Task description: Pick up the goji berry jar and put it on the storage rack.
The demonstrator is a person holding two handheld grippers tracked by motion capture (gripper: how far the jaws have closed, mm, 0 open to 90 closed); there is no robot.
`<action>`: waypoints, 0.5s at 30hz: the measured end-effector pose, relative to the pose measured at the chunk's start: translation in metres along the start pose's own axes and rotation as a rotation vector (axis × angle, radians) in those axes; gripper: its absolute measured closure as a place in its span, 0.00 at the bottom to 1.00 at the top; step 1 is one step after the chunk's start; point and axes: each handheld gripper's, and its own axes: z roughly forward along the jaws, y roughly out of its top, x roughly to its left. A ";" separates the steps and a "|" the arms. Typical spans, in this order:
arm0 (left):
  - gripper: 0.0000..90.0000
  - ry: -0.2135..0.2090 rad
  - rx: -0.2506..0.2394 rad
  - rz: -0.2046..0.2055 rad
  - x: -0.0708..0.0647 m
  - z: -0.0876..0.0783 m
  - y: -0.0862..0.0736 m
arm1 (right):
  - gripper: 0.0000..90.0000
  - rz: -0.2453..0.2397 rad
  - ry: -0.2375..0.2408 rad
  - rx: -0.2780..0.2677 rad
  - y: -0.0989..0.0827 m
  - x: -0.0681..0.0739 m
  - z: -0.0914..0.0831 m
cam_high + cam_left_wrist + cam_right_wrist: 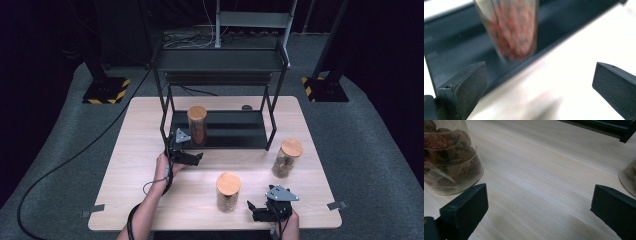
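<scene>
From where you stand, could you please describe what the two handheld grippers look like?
Both are black. The left gripper and right gripper each carry a grey three-cornered plate on top and trail a dark cable along the forearm. The jaws end in flat, dark, rough-textured pads, with a small hole near each tip. The forearms are bare, without sleeves.

High view: fixed above the near edge, facing forward and down over the whole tabletop (pixel 150 150). Both gripper views sit low and close, looking along the tongs; the left shares the shelf jar (pixel 511 30) with the high view (pixel 197 125).
</scene>
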 end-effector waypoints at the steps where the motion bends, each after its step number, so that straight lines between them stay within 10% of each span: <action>1: 0.00 -0.004 0.017 -0.002 0.001 -0.002 -0.006 | 0.00 0.000 -0.001 0.000 0.000 0.000 0.000; 15: 0.00 0.013 0.073 -0.066 -0.001 -0.029 -0.080 | 0.00 0.006 -0.004 0.009 0.000 0.000 0.001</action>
